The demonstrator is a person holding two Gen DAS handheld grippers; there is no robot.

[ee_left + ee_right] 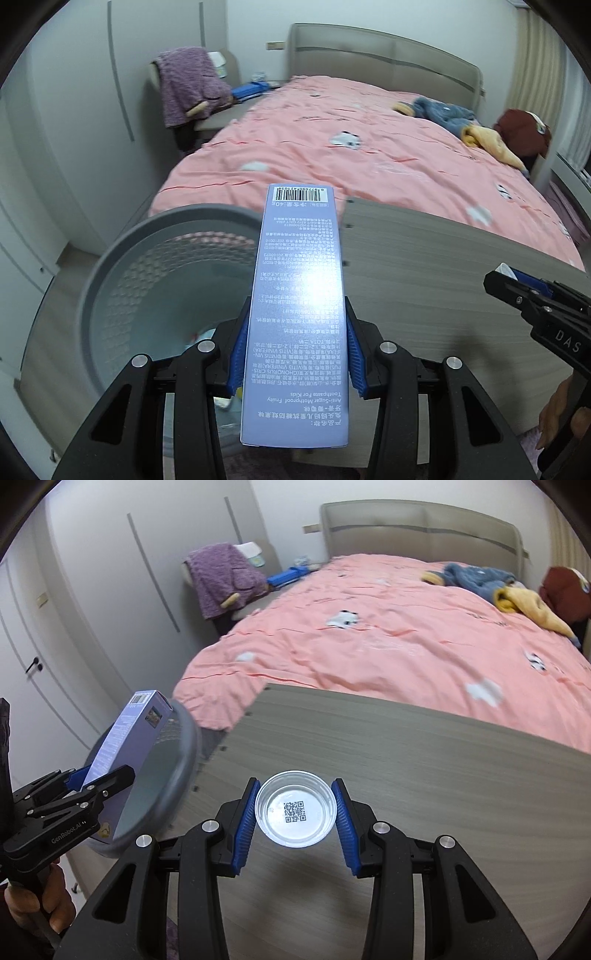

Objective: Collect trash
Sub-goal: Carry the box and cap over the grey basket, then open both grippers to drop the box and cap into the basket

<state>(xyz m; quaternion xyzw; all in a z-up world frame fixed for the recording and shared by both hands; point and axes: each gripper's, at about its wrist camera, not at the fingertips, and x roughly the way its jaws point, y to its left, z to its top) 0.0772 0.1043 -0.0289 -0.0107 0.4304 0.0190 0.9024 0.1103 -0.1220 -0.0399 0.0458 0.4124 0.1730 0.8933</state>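
Note:
My left gripper (295, 332) is shut on a long pale-blue toothpaste box (295, 295), its blue pads pressing both long sides. The box hangs over the right rim of a grey round trash bin (110, 280), where some scraps (207, 334) lie at the bottom. My right gripper (295, 786) is shut on a small clear plastic cup (295, 823) with a QR code on its base, held above the grey wooden table (406, 775). The right wrist view shows the left gripper (96, 775), the box (125, 731) and the bin (181, 775) at the left. The right gripper (517, 291) shows at the right edge of the left wrist view.
Behind the table lies a bed with a pink cover (351, 147) and some clothes (450, 114) on it. A chair draped in a purple garment (188, 85) stands by white wardrobe doors (92, 609). A person's hand (37, 904) grips the left tool's handle.

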